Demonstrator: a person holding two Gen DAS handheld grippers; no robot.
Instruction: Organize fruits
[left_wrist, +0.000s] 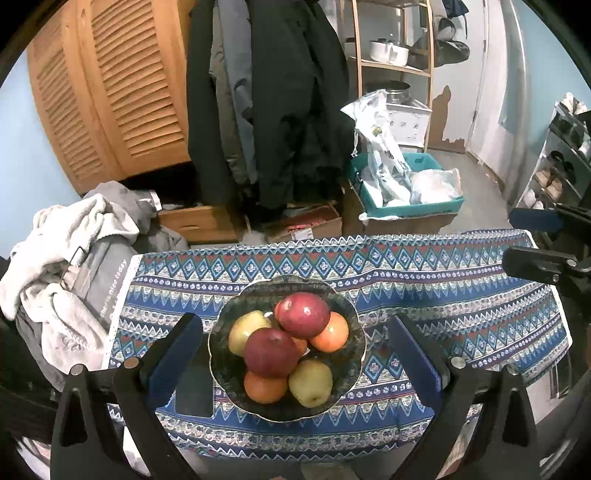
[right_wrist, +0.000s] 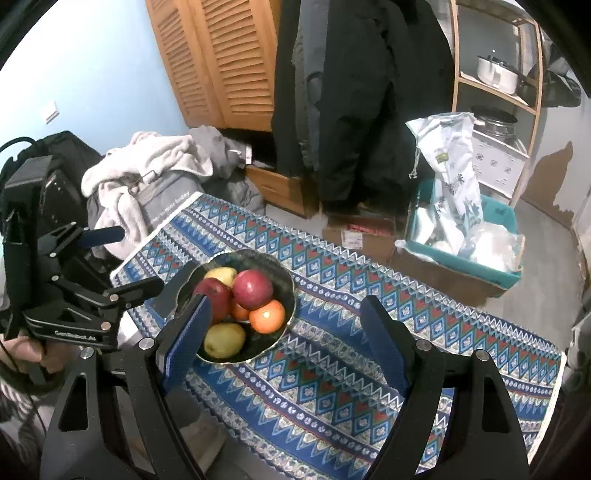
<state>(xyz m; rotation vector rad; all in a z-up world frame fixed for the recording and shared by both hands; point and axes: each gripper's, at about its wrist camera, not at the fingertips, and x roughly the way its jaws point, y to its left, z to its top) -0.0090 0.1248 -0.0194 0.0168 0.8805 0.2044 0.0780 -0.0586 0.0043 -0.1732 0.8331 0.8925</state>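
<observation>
Both grippers hover wide open and empty: the left gripper (left_wrist: 295, 354) straddles the dark bowl (left_wrist: 347, 306) of apples and oranges on the patterned tablecloth (left_wrist: 461, 295); the right gripper (right_wrist: 291, 336) hangs just right of it.

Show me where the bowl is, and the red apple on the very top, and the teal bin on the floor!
bowl (left_wrist: 345, 395): left wrist view, dark inner wall near the right rim.
top red apple (left_wrist: 303, 315): left wrist view, middle of its shiny skin.
teal bin (left_wrist: 413, 210): left wrist view, front wall.
</observation>
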